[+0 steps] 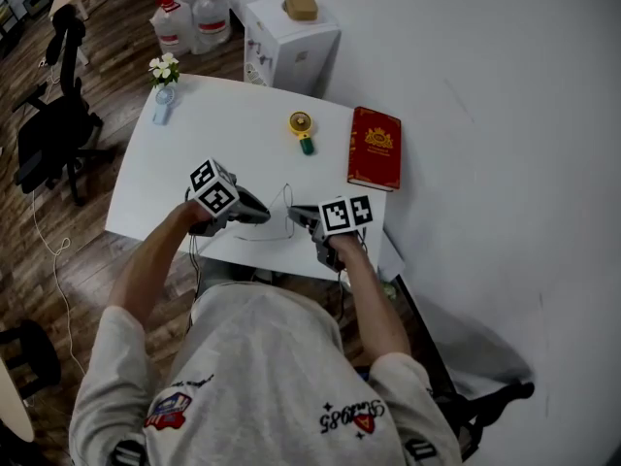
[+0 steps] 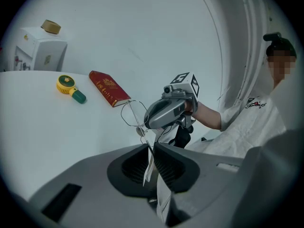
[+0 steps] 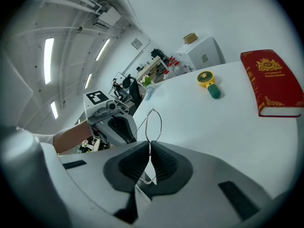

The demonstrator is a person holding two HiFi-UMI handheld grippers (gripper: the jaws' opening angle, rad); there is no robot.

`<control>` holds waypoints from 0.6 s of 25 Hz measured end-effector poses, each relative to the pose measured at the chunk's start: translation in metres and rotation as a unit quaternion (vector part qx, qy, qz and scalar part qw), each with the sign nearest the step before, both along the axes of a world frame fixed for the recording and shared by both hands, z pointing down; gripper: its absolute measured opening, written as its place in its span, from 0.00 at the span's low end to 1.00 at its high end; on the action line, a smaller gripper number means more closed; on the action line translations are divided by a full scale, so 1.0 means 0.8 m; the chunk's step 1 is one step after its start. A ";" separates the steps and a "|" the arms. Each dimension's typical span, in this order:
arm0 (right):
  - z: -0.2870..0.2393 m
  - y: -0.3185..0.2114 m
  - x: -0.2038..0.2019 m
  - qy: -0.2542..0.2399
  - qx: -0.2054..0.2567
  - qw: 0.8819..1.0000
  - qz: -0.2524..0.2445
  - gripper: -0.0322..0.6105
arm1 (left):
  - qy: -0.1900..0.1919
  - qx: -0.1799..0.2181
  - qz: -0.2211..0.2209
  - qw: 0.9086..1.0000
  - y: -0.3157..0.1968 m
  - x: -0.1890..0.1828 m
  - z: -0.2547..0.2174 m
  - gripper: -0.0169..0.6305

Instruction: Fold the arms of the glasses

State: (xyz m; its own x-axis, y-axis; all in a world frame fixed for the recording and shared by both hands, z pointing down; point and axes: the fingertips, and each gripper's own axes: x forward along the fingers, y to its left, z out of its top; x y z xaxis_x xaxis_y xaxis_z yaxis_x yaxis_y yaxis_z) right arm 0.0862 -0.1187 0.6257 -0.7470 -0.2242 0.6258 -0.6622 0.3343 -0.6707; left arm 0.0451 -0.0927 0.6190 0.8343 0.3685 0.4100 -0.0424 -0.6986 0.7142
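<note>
Leaning over the near edge of the white counter (image 1: pixel 184 163), a person in a grey shirt (image 1: pixel 262 377) holds a gripper in each hand, the two tips pointing at each other and almost meeting. Between them hang the glasses (image 1: pixel 287 202), a thin wire frame kept just above the counter's near edge, closer to its right corner than its left. The left gripper (image 1: pixel 264 217) has its jaws drawn in to a narrow slit, pinching one thin wire arm of the glasses, which runs up out of the slit toward the round rims. The right gripper (image 1: pixel 294 214) is clamped tight on the frame as well: a wire rim sits squeezed between its dark pads, with one oval loop standing up clear above them. Farther in, about the middle of the counter, a small yellow hand fan (image 1: pixel 302 130) with a green handle lies flat. A red book (image 1: pixel 375 149) with gold print rests to its right, along the right edge. At the far left corner a little bunch of white flowers (image 1: pixel 164 68) stands upright. Beyond the far edge a white cabinet (image 1: pixel 291 47) sits against the wall with a tan roll (image 1: pixel 301 6) on top, several water bottles (image 1: pixel 194 13) with red caps stand on the wood floor (image 1: pixel 107 56) beside it, and a black office chair (image 1: pixel 53 129) is off to the left.
</note>
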 end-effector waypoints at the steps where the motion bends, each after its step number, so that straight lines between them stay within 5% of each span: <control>1: -0.002 0.000 0.000 -0.001 0.002 1.000 0.000 0.07 | -0.001 -0.002 0.004 1.000 0.001 0.003 0.000 0.08; 15: -0.011 0.006 -0.010 -0.018 0.008 1.000 -0.002 0.08 | -0.044 0.009 0.073 0.996 0.025 0.032 0.009 0.09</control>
State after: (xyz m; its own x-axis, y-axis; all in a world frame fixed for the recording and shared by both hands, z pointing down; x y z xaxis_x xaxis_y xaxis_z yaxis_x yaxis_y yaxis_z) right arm 0.0782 -0.1135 0.6171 -0.7694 -0.2311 0.5956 -0.6370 0.3477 -0.6880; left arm 0.0705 -0.0725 0.6258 0.7322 0.4761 0.4870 -0.0013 -0.7140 0.7001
